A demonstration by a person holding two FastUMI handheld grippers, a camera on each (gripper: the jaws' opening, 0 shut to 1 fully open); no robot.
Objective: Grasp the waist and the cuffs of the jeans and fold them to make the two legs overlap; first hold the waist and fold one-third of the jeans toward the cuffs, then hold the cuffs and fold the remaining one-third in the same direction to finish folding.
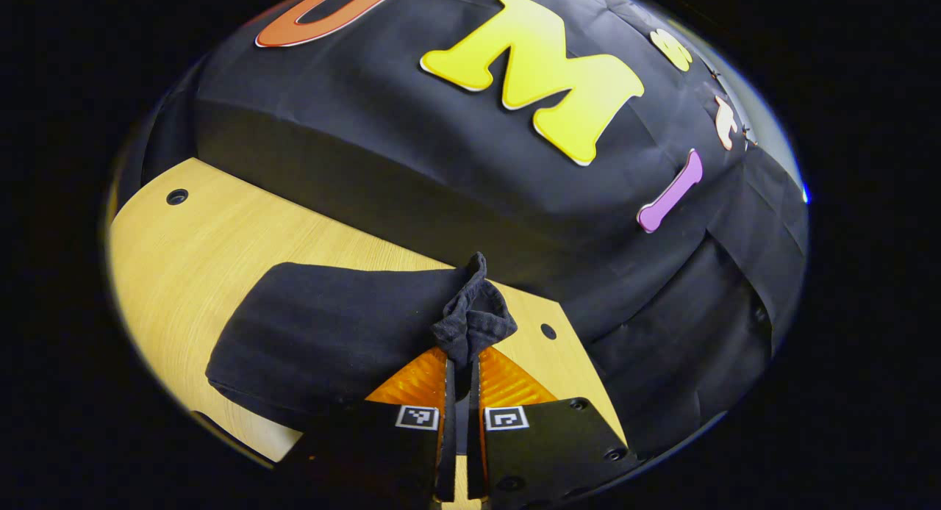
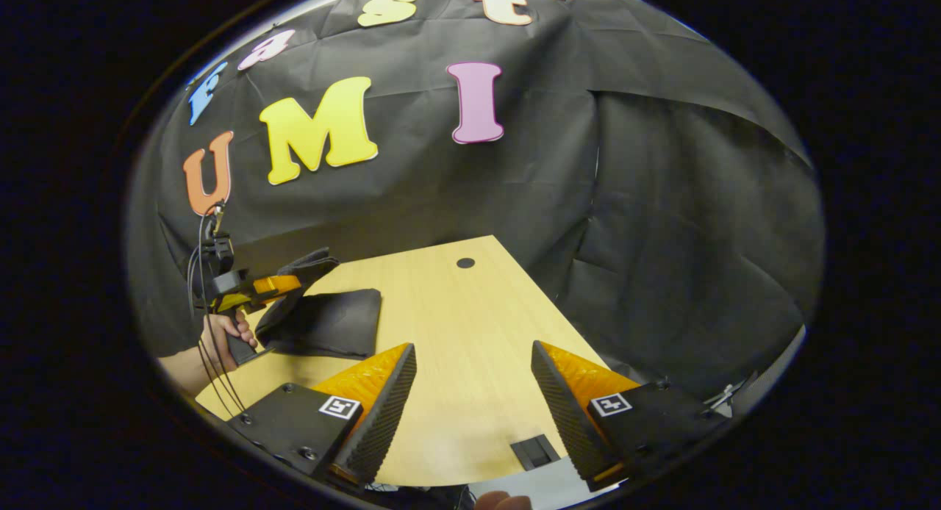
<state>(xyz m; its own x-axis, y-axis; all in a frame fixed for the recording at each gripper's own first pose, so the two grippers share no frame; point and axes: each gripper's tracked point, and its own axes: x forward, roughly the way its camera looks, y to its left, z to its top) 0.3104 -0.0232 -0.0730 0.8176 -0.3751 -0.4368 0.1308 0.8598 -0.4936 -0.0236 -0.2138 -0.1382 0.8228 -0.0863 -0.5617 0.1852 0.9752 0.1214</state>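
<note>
We see the left gripper (image 1: 461, 367) clamped on a bunched edge of the jeans (image 1: 331, 333). The right gripper (image 2: 474, 392) hangs spread wide above the desk (image 2: 470, 326).

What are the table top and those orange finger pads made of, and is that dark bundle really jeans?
The table looks like pale wood-grain laminate, smooth with a faint sheen. The left hand-held gripper has orange fingers, seemingly ribbed plastic or rubber. The jeans read as soft matte black cloth; denim weave isn't discernible.

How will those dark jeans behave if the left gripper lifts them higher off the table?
Probably floppy: the jeans bunch where the left gripper pinches them. The lifted edge already drapes, so the rest would likely sag. Folded layers look thick, perhaps fairly heavy.
</note>
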